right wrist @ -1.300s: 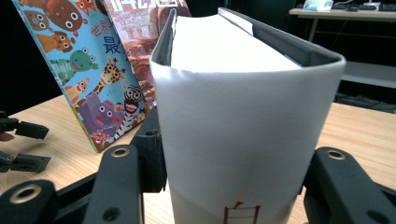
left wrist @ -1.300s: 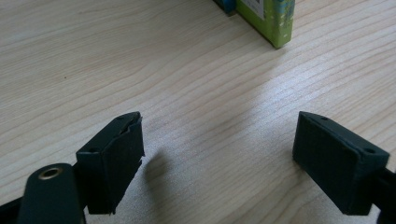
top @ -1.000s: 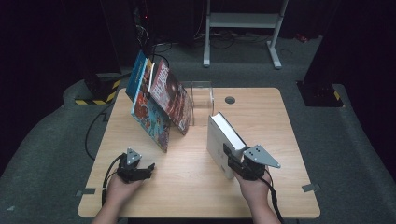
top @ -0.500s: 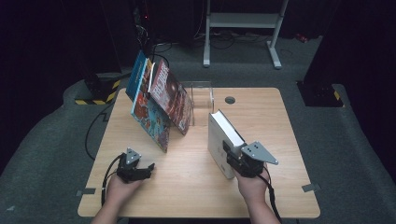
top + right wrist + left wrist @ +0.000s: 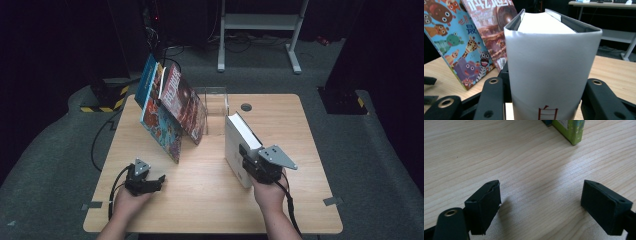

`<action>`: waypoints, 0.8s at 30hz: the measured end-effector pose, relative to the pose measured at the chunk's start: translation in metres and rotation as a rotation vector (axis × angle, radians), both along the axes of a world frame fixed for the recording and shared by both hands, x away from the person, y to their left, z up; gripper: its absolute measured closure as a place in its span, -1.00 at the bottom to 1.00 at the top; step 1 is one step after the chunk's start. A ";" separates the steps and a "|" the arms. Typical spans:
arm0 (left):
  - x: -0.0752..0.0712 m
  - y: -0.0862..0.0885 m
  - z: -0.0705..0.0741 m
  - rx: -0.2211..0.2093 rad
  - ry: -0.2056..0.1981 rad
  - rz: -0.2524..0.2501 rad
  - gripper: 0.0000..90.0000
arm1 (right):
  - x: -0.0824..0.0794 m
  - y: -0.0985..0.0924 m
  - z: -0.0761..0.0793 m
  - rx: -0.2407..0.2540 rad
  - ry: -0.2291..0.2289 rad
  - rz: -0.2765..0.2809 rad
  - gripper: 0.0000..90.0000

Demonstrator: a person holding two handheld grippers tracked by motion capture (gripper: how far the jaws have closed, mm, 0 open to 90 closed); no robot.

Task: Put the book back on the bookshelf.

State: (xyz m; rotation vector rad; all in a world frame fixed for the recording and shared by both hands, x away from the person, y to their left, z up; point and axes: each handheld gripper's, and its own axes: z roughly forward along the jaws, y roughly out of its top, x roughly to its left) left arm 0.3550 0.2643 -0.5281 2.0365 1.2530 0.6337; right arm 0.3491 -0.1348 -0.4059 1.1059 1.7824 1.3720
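White book: upright, clamped at its spine in my right gripper; keep it vertical, ease toward leaning books at ten o'clock; left gripper wide open, empty.

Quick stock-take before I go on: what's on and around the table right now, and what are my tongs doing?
White book: 1, white cover, standing right of table centre, clamped at its spine.
Leaning books: at least 3, colourful covers, back left of table, tilted.
Clear holder: 1, transparent, behind the books.
Table: 1, light wood.
White stand: 1, on floor beyond table.
Left tongs: black, open over bare wood.
Right tongs: black, shut on the white book.
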 end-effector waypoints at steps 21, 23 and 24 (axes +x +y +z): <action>0.001 0.002 0.000 -0.018 0.015 -0.002 -0.65 | 0.055 0.042 0.022 0.031 -0.057 -0.008 0.21; 0.001 0.002 0.000 -0.018 0.016 -0.001 -0.65 | 0.063 0.045 0.022 0.026 -0.056 -0.005 0.21; 0.001 0.002 -0.001 -0.019 0.015 0.000 -0.65 | 0.069 0.047 0.023 0.028 -0.055 -0.010 0.21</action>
